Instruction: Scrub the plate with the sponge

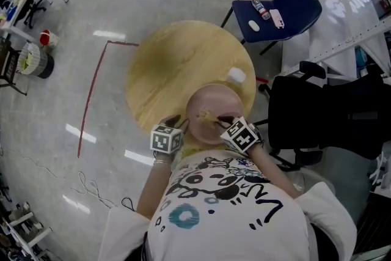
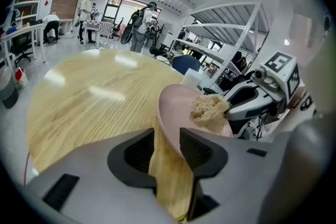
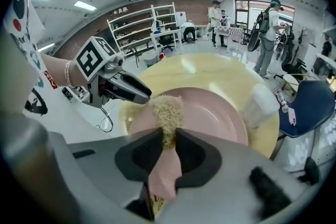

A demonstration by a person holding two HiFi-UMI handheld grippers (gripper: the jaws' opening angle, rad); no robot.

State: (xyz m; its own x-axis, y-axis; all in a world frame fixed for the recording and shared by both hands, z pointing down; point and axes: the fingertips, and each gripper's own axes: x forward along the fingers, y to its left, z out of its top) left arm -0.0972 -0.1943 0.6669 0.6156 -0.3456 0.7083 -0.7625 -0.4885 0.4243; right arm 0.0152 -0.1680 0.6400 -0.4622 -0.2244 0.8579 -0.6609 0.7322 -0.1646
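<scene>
Tabletop [image 1: 171, 64], plate [image 3: 210, 113], right tongs [image 3: 168, 132] pinch sponge [image 3: 167, 107], faint in head view

Left claw [image 1: 177, 123] and right claw [image 1: 223, 123] meet at the pink plate [image 1: 208, 104].

White T-shirt [image 1: 244, 220] with black cartoon doodles (one teal ring), bracelet [image 3: 69, 74] on left wrist

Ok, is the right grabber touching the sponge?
Touching. The right gripper view shows the sponge squeezed between the two jaws of the right gripper, one pressing on each side, just over the pink plate.
</scene>
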